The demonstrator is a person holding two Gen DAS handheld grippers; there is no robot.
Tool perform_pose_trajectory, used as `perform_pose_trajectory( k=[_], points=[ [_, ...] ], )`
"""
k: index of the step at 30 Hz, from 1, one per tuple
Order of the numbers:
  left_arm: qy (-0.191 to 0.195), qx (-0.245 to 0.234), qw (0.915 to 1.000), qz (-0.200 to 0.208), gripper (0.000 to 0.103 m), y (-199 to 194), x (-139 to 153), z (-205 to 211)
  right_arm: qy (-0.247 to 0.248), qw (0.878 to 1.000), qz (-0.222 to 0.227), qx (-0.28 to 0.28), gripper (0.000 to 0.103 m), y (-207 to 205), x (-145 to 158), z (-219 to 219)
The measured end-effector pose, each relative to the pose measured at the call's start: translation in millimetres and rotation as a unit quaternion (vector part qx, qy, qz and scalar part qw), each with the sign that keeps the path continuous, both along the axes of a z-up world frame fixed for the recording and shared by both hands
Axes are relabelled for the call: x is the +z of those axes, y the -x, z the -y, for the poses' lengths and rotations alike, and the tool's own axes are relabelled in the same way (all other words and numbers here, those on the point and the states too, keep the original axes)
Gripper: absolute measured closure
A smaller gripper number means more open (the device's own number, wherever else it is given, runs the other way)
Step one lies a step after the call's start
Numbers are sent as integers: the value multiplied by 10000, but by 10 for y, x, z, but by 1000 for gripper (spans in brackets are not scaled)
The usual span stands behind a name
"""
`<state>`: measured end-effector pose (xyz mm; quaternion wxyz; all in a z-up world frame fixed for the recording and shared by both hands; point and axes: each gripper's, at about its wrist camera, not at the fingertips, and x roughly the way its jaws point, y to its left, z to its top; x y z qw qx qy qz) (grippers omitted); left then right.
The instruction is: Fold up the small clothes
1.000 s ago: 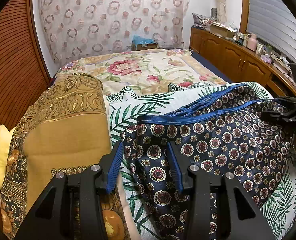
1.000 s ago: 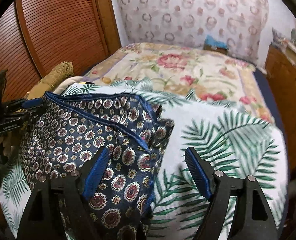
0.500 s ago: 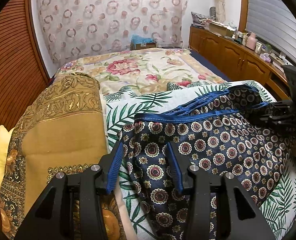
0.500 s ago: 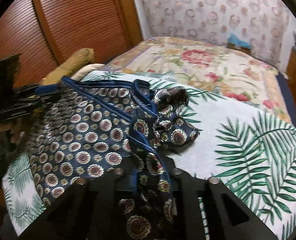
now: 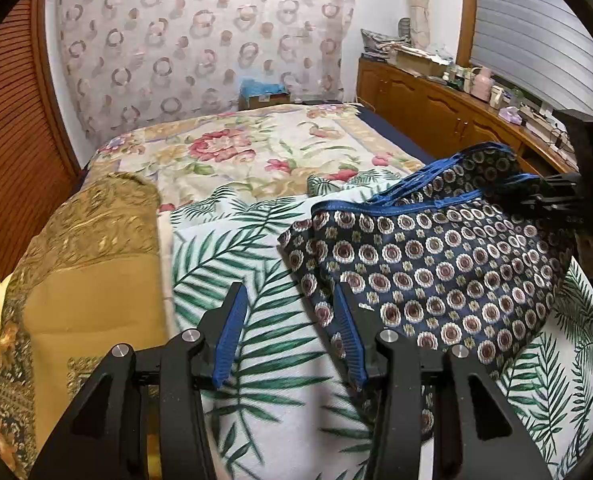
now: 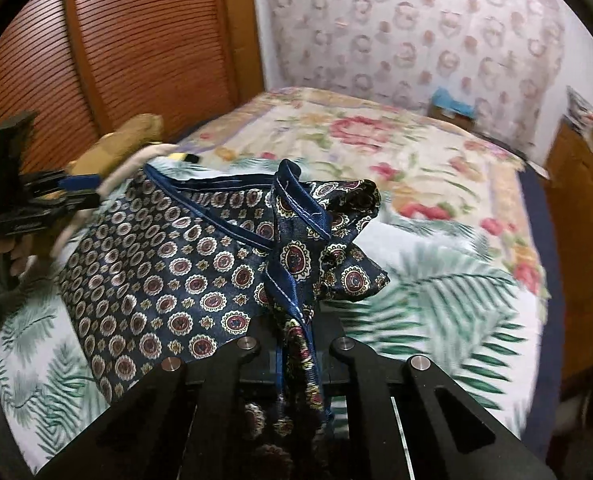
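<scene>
A navy garment (image 5: 436,264) with round medallion print and blue waistband (image 5: 396,208) lies on a palm-leaf sheet (image 5: 236,248). My left gripper (image 5: 289,292) hovers open over the sheet at the garment's left edge, with only sheet between its blue pads (image 5: 228,332). In the right wrist view the garment (image 6: 168,264) is bunched and raised at its near corner. My right gripper (image 6: 296,320) is closing on that bunched, waistband-edged corner, which hides its pads. The right gripper (image 5: 556,196) also shows at the garment's far right edge in the left wrist view. The left gripper (image 6: 82,191) is at the far left.
An ochre patterned cushion (image 5: 84,280) lies left of the sheet. A floral bedspread (image 5: 236,152) covers the bed beyond. Wooden cabinets (image 5: 436,112) with clutter on top run along the right, and a slatted wooden door (image 6: 136,60) stands on the left. A person's hand (image 6: 0,252) holds the left gripper.
My right gripper has shut on the garment's corner and lifted it. The garment has slid right, out from between the left gripper's fingers. The left gripper stayed in place.
</scene>
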<state>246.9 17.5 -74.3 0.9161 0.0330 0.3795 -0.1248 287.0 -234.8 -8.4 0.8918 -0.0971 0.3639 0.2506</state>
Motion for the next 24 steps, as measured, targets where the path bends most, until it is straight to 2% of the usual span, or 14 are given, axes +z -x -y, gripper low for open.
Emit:
perform_pose_trajectory(
  k=[2, 4, 8, 12, 16, 17, 18, 19, 22, 24],
  points=[
    [-3, -44, 10000, 0, 57, -16, 0, 43, -31, 9998, -95, -157, 89, -56, -38, 54],
    [10, -84, 10000, -2, 57, -25, 4, 83, 28, 9993, -136, -342, 78, -61, -77, 55],
    [12, -159, 9999, -21, 57, -4, -4, 143, 32, 9978, -23, -660, 68, 48, -32, 25],
    [3, -196, 9998, -45, 57, 25, -13, 167, -88, 9957, 110, -917, 63, 254, 34, 95],
    [30, -194, 9998, -63, 57, 18, -14, 175, -285, 9955, 52, -900, 63, 434, -25, 165],
    [51, -194, 9998, -69, 57, 11, -13, 180, -282, 9956, 35, -887, 63, 450, -53, 157],
    [83, -195, 9997, -78, 57, -1, -8, 182, -294, 9960, 20, -841, 69, 454, -66, 165],
    [117, -198, 9997, -88, 57, -9, 2, 178, -324, 9967, 38, -746, 94, 458, -63, 162],
    [176, -212, 9995, -139, 57, -75, 14, 198, -209, 9977, 347, -545, 99, 478, 48, 78],
    [177, -208, 9995, -186, 49, -122, 5, 213, -127, 9968, 542, -573, 99, 437, 94, -27]
  ],
)
